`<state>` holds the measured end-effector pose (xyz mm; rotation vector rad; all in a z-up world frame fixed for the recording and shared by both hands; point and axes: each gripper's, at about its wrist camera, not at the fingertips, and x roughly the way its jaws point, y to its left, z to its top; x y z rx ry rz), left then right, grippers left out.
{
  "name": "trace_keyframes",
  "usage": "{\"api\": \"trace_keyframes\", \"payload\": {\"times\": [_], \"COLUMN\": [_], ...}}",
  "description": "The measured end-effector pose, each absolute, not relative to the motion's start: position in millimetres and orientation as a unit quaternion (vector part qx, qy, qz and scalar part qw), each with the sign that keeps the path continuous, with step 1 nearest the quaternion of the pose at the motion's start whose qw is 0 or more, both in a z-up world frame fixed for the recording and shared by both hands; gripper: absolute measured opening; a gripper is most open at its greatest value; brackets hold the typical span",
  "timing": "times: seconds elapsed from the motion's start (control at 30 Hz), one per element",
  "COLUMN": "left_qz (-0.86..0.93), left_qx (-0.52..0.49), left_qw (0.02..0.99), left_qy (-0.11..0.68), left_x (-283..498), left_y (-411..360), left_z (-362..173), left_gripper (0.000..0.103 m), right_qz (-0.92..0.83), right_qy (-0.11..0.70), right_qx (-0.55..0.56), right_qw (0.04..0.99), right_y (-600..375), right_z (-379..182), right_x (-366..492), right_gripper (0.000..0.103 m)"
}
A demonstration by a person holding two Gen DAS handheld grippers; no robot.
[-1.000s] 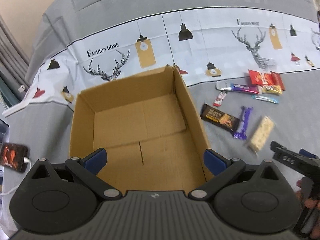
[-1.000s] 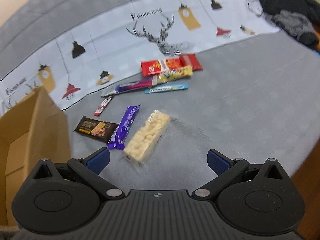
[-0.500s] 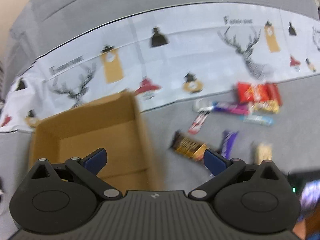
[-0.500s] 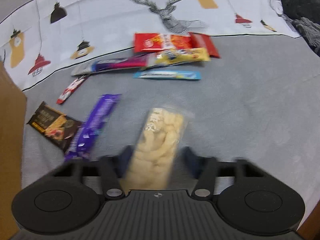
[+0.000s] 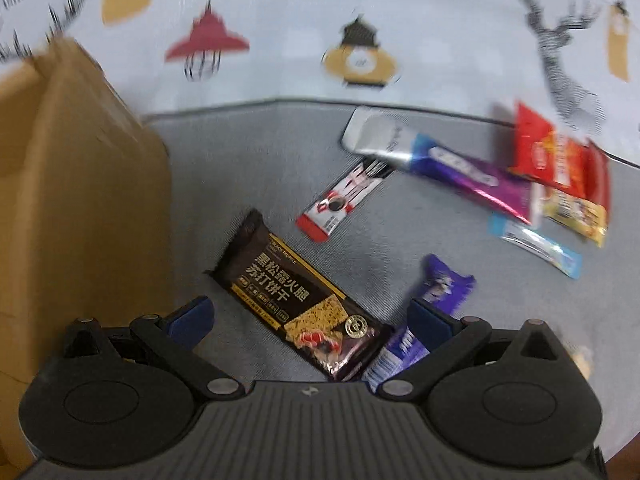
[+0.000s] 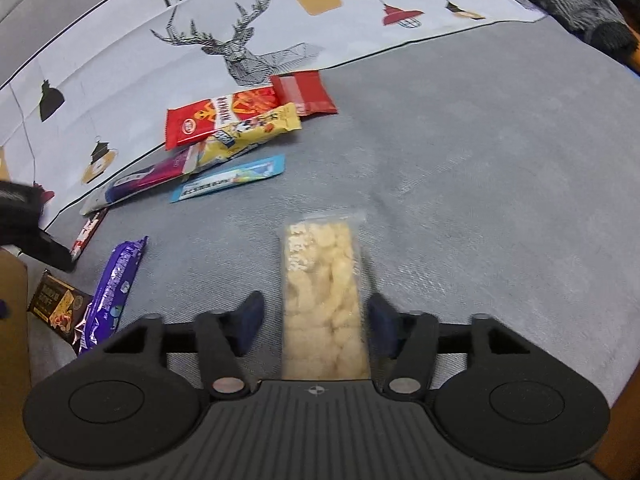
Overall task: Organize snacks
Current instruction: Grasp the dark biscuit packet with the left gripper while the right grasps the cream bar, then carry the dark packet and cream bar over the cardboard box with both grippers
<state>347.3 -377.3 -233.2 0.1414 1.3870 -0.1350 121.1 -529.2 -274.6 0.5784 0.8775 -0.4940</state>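
Observation:
My left gripper [image 5: 310, 316] points down, open, close over the grey cloth. A black cracker pack [image 5: 296, 300] lies between its fingers, untouched, and a purple bar [image 5: 436, 292] runs under the right finger. In the right wrist view a pale puffed-rice bar [image 6: 324, 280] lies lengthwise between the blue pads of my right gripper [image 6: 316, 316]. Its jaws are opening, with a gap showing on the left side of the bar. The brown cardboard box [image 5: 80, 200] stands to the left of the snacks.
Farther back lie a red-and-white stick [image 5: 340, 204], a silver-purple bar [image 5: 440, 160], a red pack [image 6: 220, 116], a yellow bar [image 6: 252, 132] and a light blue stick [image 6: 232, 178]. Dark clothing [image 6: 580, 4] sits at the far right. Bare grey cloth [image 6: 480, 180] spreads to the right.
The left gripper swung from above the box rightward and down to the black pack. The right gripper sank onto the pale bar; its jaws narrowed around it, then widened again.

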Motion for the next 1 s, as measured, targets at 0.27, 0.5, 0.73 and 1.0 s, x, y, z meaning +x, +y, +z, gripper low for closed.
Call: {"api": "trace_keyframes", "payload": {"times": [0.27, 0.5, 0.73, 1.0], "left_qz": [-0.067, -0.023, -0.037, -0.106], "left_qx": [0.046, 0.034, 0.045, 0.055], "left_qw": [0.761, 0.760, 0.780, 0.807], "left_qy": [0.644, 0.648, 0.623, 0.578], "left_x": [370.9, 378.1, 357.7, 318.1], "left_y": [-336.7, -341.3, -346.5, -321.5], "left_z": [-263.5, -262.0, -243.0, -190.2], "left_gripper": [0.103, 0.103, 0.042, 0.042], "right_qz": [-0.230, -0.269, -0.254, -0.237], "right_qy": [0.414, 0.417, 0.431, 0.367], "right_qx": [0.261, 0.195, 0.196, 0.206], "right_qw": [0.841, 0.846, 0.843, 0.876], "right_y": [-531.8, -522.7, -524.9, -495.5], "right_z": [-280.3, -280.3, -273.6, -210.0], "right_x": [130.3, 133.6, 126.4, 101.9], "right_gripper": [0.091, 0.054, 0.039, 0.039]}}
